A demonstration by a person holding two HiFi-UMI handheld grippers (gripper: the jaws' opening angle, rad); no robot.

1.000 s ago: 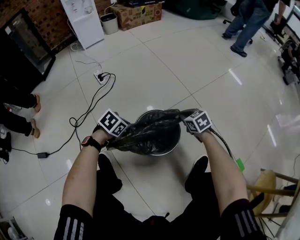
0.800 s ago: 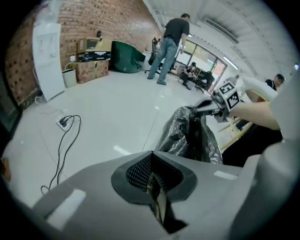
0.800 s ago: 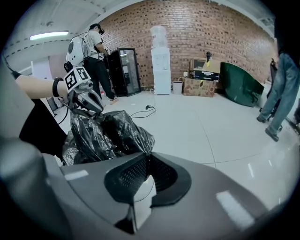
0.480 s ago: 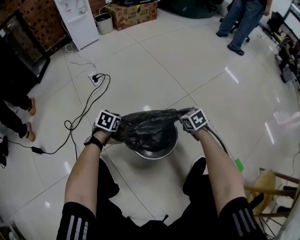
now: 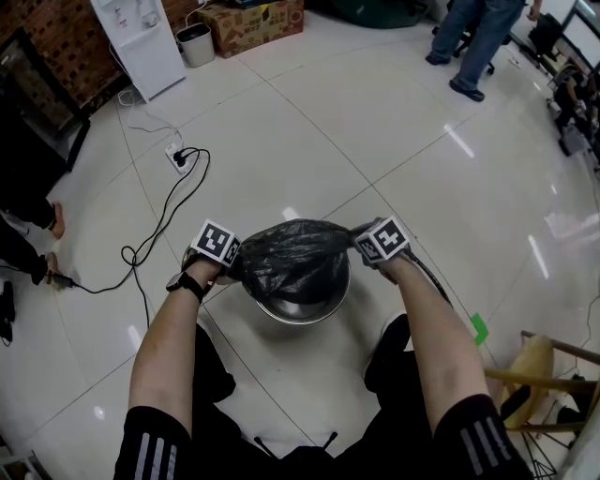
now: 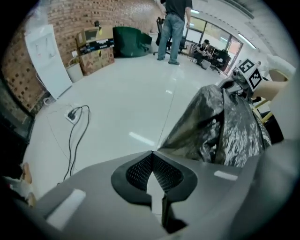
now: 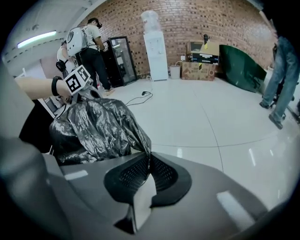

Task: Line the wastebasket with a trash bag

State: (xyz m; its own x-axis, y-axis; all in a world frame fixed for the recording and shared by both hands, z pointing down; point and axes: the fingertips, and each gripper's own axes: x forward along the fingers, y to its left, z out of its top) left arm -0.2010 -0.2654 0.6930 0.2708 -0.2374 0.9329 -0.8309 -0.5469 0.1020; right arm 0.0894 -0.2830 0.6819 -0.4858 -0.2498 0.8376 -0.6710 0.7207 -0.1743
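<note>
Change since a second ago: left gripper [image 5: 232,259] and right gripper [image 5: 360,246] have both sunk toward the wastebasket [image 5: 302,311]. The trash bag [image 5: 291,255], which hung slanted with its left end low, now lies stretched level between them.
Left gripper, state: jaws closed tip to tip in the left gripper view, with the bag's edge running into the tip; it pinches the film at the bag's left end.
Right gripper, state: jaws closed in the right gripper view, with a fold of black film caught at their tip; it pinches the bag's right end.
Trash bag: black, crinkled and glossy. It is bunched and spread over the far part of the wastebasket's mouth, taut between the two grippers.
Wastebasket: round, shiny metal, upright on the floor just ahead of the person's feet. Its near rim and part of its inside show below the bag.
Floor [image 5: 375,141]: white glossy tile.
Power strip [image 5: 176,156]: on the floor to the left, well apart from the basket, with a black cable [image 5: 155,234] looping from it.
Water dispenser [image 5: 141,37]: white, at the far left against a brick wall.
Cardboard box [image 5: 248,19]: beside the dispenser.
Bystander [image 5: 469,42]: standing at the far right, legs only.
Wooden stool [image 5: 539,370]: at the right edge, near the person.
</note>
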